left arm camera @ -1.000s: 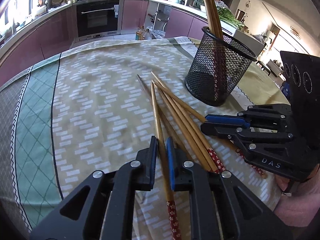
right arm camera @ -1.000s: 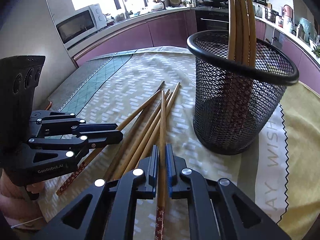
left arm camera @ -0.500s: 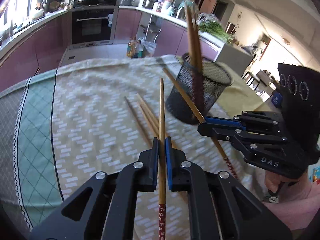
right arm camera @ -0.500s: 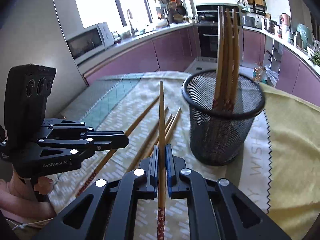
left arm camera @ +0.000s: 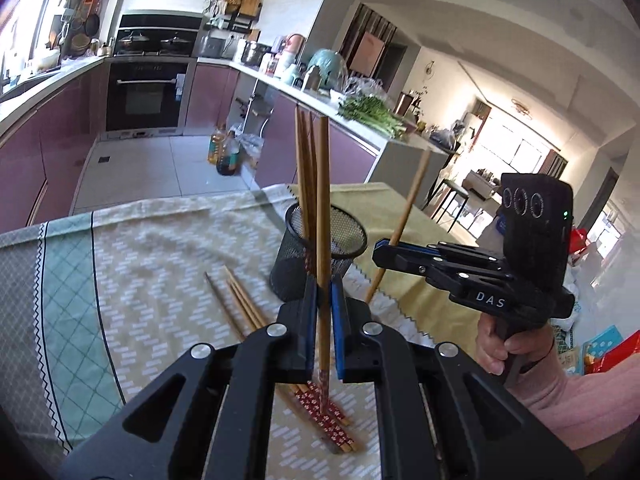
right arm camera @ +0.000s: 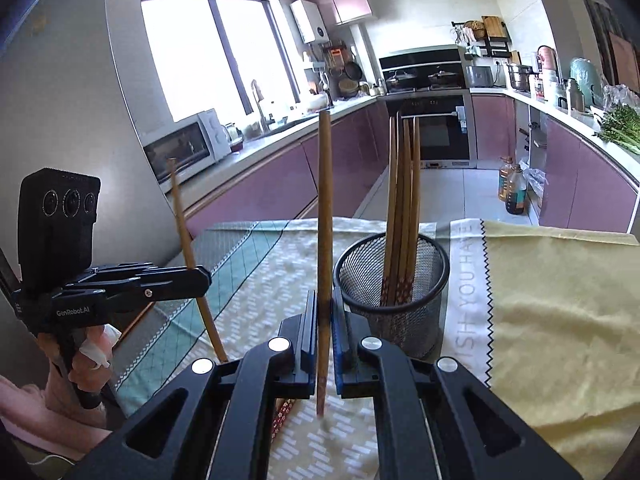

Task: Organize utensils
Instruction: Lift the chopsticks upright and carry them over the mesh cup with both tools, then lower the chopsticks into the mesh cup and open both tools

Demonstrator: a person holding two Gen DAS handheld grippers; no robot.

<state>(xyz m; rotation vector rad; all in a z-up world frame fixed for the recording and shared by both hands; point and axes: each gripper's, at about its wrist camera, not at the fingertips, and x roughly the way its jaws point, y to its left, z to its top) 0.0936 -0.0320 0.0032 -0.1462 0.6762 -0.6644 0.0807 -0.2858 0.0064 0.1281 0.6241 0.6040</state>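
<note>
My left gripper point(left arm camera: 324, 282) is shut on one wooden chopstick point(left arm camera: 322, 200), which stands nearly upright above the table, red patterned end down. In front of it is the black mesh cup point(left arm camera: 344, 236) with several chopsticks in it. To the right, my right gripper point(left arm camera: 379, 250) is shut on another chopstick point(left arm camera: 408, 208), tilted and lifted. A few loose chopsticks point(left arm camera: 244, 308) lie on the cloth below. In the right wrist view, the right gripper point(right arm camera: 325, 300) clamps its chopstick point(right arm camera: 325, 200) left of the cup point(right arm camera: 424, 280). The left gripper point(right arm camera: 205, 276) holds its chopstick point(right arm camera: 182, 224) at far left.
A patterned green and beige cloth point(left arm camera: 132, 280) and a yellow cloth point(right arm camera: 560, 300) cover the table. A person's hand point(left arm camera: 504, 344) holds the right tool. Beyond the table's far edge are purple kitchen cabinets and oil bottles point(left arm camera: 224, 152) on the floor.
Both grippers closed on a chopstick from the pile and rose with it. Each chopstick swung from flat on the cloth to nearly upright. The cup now sits lower and farther away.
</note>
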